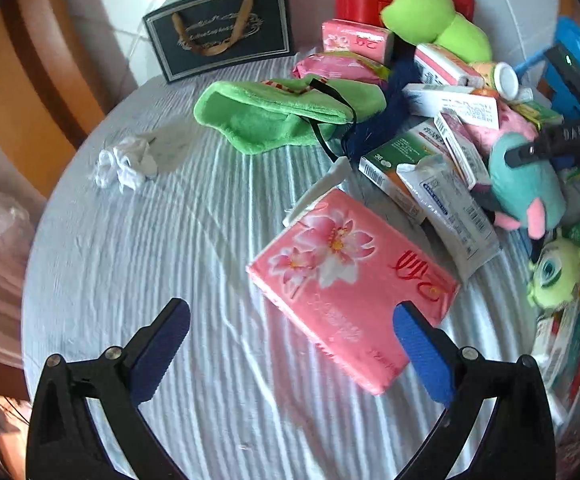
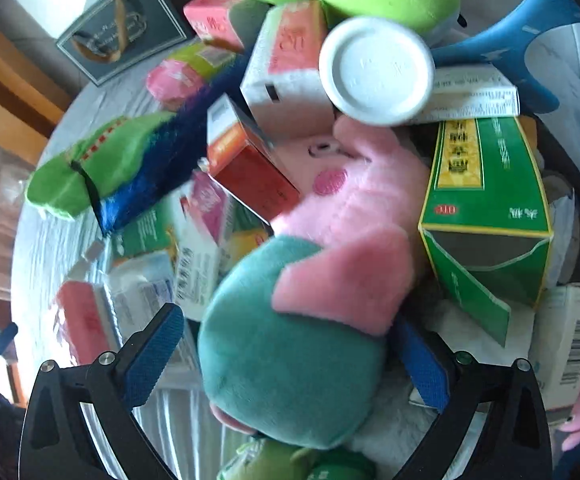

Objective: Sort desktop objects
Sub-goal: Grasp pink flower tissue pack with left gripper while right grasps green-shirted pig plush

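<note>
Left tool (image 1: 290,344): fingers apart, empty, above the surface (image 1: 150,260).
Pink tissue pack (image 1: 349,284): flat, just ahead-right of the left tool, long axis diagonal, near end by its right finger.
Right tool (image 2: 286,356): fingers apart, straddling the teal-and-pink plush toy (image 2: 293,340), grip not closed.
Green medicine box (image 2: 485,200): ahead-right, open end facing the right tool.

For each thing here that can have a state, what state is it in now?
left gripper: jaws open, holding nothing
right gripper: jaws open around the teal plush toy
green box: end flap open
white-capped bottle: capped, lying on its side
pink tissue pack: lying flat, sealed
</note>
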A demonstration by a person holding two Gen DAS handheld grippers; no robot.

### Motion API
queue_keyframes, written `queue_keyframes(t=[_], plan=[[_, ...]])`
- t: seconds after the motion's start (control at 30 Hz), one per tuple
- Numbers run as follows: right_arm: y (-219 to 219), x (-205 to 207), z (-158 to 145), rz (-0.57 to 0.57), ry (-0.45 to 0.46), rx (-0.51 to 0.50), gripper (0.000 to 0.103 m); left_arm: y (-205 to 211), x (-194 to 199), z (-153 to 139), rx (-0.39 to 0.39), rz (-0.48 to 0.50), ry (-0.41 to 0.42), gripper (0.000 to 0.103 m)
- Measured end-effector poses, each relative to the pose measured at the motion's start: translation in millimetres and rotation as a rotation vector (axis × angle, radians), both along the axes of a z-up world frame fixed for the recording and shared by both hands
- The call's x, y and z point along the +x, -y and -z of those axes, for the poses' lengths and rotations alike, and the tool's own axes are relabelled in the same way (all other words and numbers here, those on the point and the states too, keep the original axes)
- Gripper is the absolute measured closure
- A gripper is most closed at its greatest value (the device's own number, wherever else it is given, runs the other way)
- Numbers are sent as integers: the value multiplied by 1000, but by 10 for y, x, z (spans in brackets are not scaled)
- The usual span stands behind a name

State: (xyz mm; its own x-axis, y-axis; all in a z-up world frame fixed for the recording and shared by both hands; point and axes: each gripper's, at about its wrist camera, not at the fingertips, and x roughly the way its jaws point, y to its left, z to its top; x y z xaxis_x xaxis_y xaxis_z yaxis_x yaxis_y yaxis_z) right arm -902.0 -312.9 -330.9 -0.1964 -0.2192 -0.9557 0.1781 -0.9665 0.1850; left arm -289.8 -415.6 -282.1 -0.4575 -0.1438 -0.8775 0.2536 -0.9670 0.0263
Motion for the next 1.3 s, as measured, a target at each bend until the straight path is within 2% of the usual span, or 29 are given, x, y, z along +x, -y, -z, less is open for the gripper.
queue_keyframes(t=[0.07,0.1,0.17,0.33,0.43,0.57,0.63,0.67,0.73,0.87,0.93,0.97,1.0,1.03,1.07,1.13,1.23,1.3], plan=[[-4,-31,107,10,40,0,0,-58,-82,68,47,-76,18,0],[-17,-27,134,20,61,-15,0,-111,-122,103,43,-99,27,0],[-15,-3,125,15,49,-17,0,-168,-191,149,-1,-153,33,0],[9,6,109,-22,50,2,0,-78,-224,210,109,-342,47,0],[-28,11,105,-33,57,-20,0,-160,-170,197,94,-391,62,0],[-32,-11,143,-36,66,-22,0,-330,-374,267,78,-367,107,0],[-23,-8,146,-39,65,-16,0,-350,-444,395,63,-390,163,0],[-16,-6,146,-44,66,-12,0,-316,-447,440,86,-406,173,0],[5,5,152,-57,68,-4,0,-202,-396,458,146,-454,158,0],[24,5,187,-70,69,12,0,-85,-375,484,155,-457,157,1],[131,9,259,-107,66,54,0,-79,-376,516,167,-431,161,9],[175,14,290,-131,60,71,0,-86,-369,504,162,-419,153,10],[214,25,321,-159,49,90,4,-92,-358,489,160,-402,146,10],[233,47,314,-184,25,100,13,-97,-338,474,162,-383,137,11],[212,71,272,-185,9,84,20,-98,-310,458,161,-368,129,12],[123,147,163,-187,-24,42,24,-101,-243,419,137,-349,121,13],[-62,311,-11,-173,-38,-77,24,-104,-112,305,91,-321,93,14],[-115,466,-187,-187,-91,-97,24,-106,-26,201,65,-301,68,14]])
